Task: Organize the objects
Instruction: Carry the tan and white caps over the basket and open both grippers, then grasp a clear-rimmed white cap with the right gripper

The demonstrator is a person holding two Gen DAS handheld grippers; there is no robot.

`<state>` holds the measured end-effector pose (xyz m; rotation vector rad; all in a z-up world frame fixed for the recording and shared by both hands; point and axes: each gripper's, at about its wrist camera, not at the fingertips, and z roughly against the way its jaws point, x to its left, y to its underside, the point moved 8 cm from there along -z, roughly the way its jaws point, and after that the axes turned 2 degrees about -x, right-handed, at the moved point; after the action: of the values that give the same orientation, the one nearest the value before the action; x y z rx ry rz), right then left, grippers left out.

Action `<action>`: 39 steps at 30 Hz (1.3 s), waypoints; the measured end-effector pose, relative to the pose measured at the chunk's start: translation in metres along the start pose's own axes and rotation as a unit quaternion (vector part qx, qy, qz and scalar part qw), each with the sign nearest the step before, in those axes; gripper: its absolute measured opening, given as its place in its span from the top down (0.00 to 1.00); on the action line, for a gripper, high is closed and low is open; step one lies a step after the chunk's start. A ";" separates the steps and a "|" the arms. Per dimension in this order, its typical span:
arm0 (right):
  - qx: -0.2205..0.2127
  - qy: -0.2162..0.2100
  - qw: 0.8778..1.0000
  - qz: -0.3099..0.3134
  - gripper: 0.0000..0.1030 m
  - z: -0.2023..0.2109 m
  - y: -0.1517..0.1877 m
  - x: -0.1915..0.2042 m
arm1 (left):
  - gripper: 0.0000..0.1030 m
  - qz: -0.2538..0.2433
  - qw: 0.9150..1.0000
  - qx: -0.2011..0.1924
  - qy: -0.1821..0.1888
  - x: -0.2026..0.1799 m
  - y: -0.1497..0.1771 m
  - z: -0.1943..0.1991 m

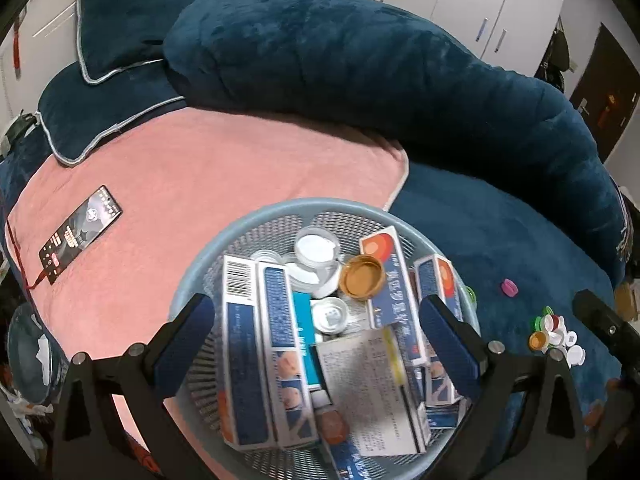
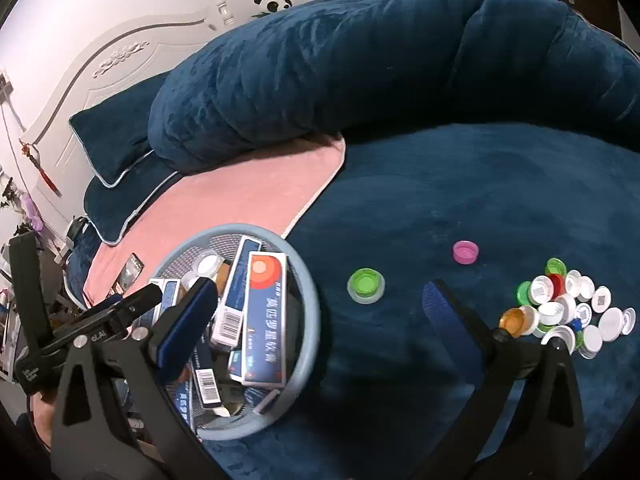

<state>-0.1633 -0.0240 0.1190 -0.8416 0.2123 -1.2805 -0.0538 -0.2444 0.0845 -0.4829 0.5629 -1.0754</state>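
a: left wrist view?
b: left hand-held gripper point(image 1: 316, 320) has its jaws wide apart over the round basket point(image 1: 224, 236), nothing between the pads. the basket, full of medicine boxes point(image 1: 256, 344) and a gold cap point(image 1: 361, 277), sits on the bed.
a: right wrist view?
b: right hand-held gripper point(image 2: 316, 320) gapes too, empty, above the blue blanket point(image 2: 460, 184). a green cap point(image 2: 366, 285) lies beside the basket, a pink cap point(image 2: 466, 252) farther out, the cap pile point(image 2: 572, 308) near the bed's right edge.

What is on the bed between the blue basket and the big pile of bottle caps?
One green cap on the blue blanket, between basket and pile; the right wrist view shows it.
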 end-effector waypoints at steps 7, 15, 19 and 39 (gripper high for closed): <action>0.000 0.009 1.000 -0.008 0.00 0.005 0.002 -0.018 | 0.01 -0.020 1.000 0.007 0.003 -0.018 0.004 -0.002; 0.020 0.026 0.999 0.000 0.00 -0.013 0.013 -0.038 | 0.01 -0.034 0.999 0.017 0.012 -0.035 0.008 -0.008; 0.038 0.051 0.997 0.033 0.00 -0.033 0.020 -0.049 | 0.01 -0.037 0.999 0.023 0.017 -0.043 0.009 -0.011; 0.115 -0.018 0.973 0.200 0.48 -0.127 0.053 -0.042 | 0.01 -0.063 0.997 0.045 0.030 -0.072 0.017 -0.024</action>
<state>-0.2097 -0.0393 -0.0163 -0.5855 0.1882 -0.8910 -0.0837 -0.1743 0.0691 -0.4118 0.5401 -1.2330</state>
